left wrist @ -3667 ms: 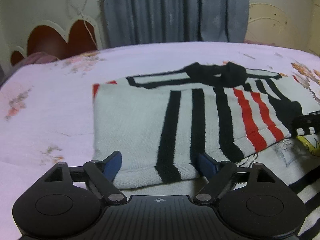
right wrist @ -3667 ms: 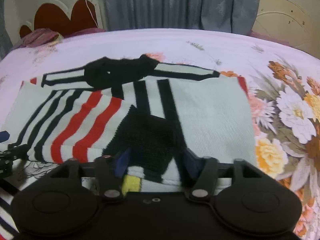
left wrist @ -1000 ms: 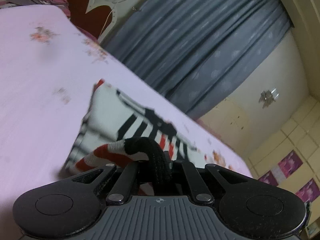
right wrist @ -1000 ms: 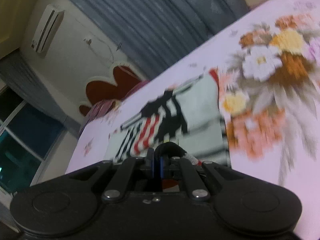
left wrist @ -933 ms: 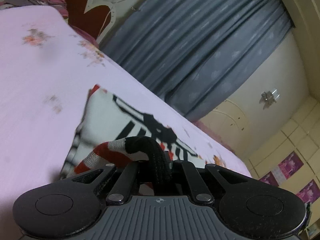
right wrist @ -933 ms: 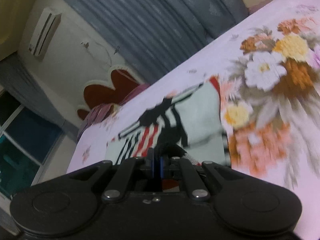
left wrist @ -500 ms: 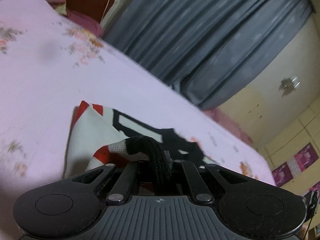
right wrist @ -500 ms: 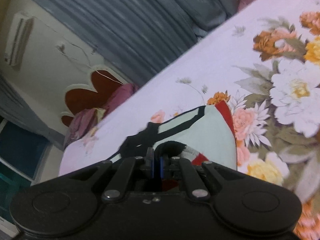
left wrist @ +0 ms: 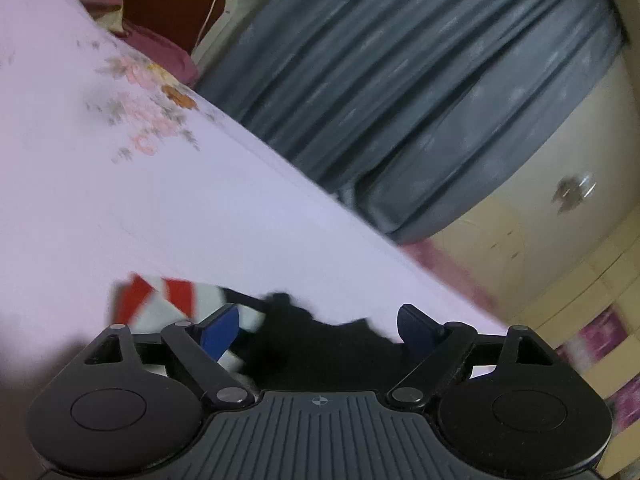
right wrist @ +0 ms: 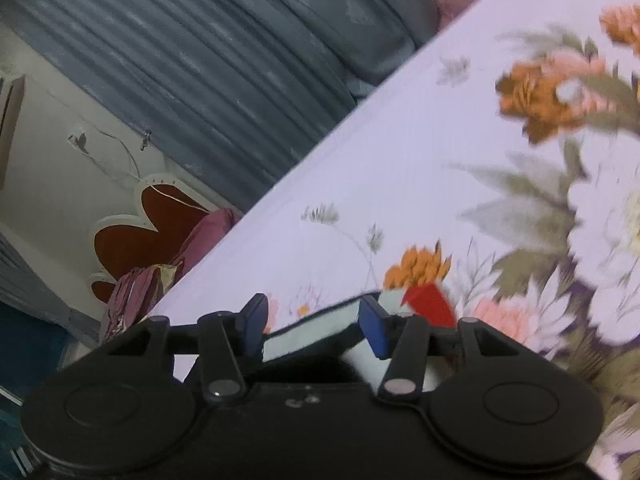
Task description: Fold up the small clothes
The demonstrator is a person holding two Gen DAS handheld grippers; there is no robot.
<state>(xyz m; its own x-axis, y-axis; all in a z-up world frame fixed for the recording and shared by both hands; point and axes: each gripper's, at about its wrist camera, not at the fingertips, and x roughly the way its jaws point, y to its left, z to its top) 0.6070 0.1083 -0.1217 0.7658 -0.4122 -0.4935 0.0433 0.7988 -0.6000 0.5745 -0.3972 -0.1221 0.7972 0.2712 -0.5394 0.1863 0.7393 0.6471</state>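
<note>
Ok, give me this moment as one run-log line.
left tongs: opening, pads clear of striped garment | right tongs: opening, garment edge between pads | surface: floral bedsheet | step: releasing fold

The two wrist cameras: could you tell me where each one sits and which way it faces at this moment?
Left wrist: on the left gripper, looking along its opening jaws over the striped garment and the bed to the grey curtain.
Right wrist: on the right gripper, jaws opening, over the garment's edge and floral sheet.
Shared: garment, bed, curtain; no hand shows.
</note>
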